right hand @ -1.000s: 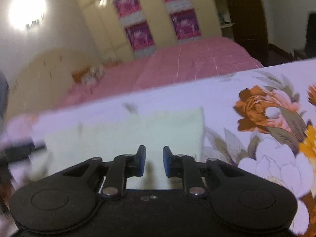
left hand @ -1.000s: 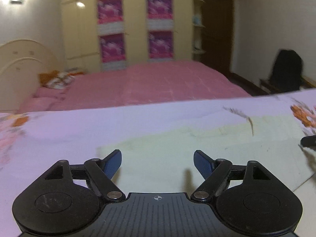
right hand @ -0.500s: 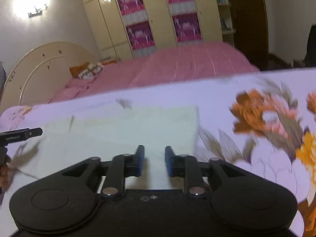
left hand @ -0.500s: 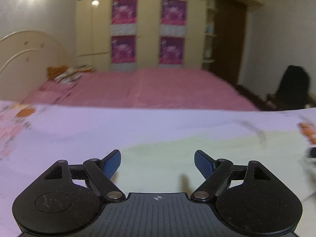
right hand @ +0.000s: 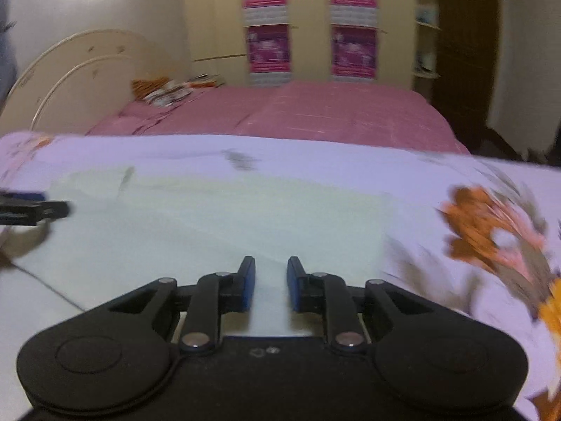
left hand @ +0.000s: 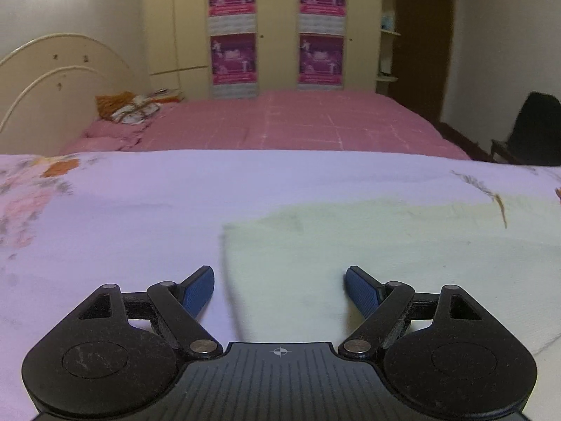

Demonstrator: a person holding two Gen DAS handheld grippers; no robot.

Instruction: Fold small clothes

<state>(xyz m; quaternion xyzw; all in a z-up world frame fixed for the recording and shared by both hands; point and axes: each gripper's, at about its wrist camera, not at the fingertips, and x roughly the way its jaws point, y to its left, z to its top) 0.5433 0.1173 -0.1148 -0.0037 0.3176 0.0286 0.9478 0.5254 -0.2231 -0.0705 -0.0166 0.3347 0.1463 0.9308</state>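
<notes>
The left gripper (left hand: 279, 289) hung wide open and empty over the near left corner of a pale yellow cloth (left hand: 385, 256), which lay flat on the flowered sheet (left hand: 122, 217). The right gripper (right hand: 270, 286), its jaws just narrowed to a slim gap, held nothing above the cloth's near edge, flowers at three o'clock.

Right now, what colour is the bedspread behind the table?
Pink bedspread, clearest in the left wrist view.
</notes>
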